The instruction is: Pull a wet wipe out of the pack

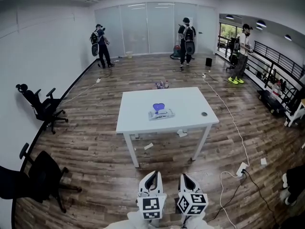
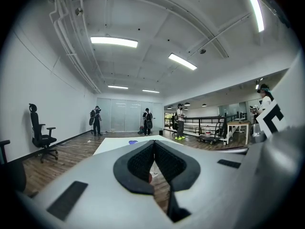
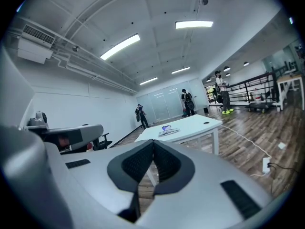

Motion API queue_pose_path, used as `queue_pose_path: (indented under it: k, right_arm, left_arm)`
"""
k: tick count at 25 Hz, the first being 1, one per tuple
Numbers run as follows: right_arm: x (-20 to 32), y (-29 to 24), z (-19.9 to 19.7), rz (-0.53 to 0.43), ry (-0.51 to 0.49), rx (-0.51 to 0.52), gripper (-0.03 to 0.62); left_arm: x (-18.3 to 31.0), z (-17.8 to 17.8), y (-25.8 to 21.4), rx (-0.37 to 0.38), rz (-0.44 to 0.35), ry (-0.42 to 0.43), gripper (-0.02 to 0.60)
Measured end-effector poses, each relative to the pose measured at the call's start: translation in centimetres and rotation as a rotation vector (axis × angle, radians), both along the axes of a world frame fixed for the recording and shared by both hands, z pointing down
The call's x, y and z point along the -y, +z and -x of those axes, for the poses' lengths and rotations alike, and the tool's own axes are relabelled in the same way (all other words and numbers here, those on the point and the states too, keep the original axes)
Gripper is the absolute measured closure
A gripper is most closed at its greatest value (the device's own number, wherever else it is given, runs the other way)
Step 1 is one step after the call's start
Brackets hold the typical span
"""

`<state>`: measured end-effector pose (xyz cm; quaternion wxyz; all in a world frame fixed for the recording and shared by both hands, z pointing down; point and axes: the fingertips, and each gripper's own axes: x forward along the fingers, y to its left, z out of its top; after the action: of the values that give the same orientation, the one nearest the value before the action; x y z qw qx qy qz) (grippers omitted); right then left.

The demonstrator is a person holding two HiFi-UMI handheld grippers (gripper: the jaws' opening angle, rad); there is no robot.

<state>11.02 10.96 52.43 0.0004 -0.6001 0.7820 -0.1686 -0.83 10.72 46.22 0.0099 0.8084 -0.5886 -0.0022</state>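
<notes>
Left gripper (image 1: pixel 153 174) and right gripper (image 1: pixel 185 177) — both pinched shut, empty — hang well short of the table (image 1: pixel 138 104), where the pack (image 1: pixel 161 113) lies mid-top, unanchored, so a one-handed tug may drag it.

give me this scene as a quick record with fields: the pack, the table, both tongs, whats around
surface: white rectangular table on wood floor
target: flat white wet wipe pack with a blue lid, near the table's middle, untouched
also on table: small dark round object, near its right edge
left tongs: shut, empty, well short of the table
right tongs: shut, empty, well short of the table
surroundings: black office chairs by the left wall; three people at the far end
task stage: not begun
</notes>
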Motion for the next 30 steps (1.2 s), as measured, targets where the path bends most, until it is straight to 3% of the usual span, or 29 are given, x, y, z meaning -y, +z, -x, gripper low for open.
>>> queue_pose_path:
  k: [30]
  right_arm:
    - [12.9, 0.9, 1.0, 0.025, 0.036, -0.017, 0.585]
  left_arm:
    - [14.1, 0.9, 0.5, -0.035, 0.019, 0.027, 0.569]
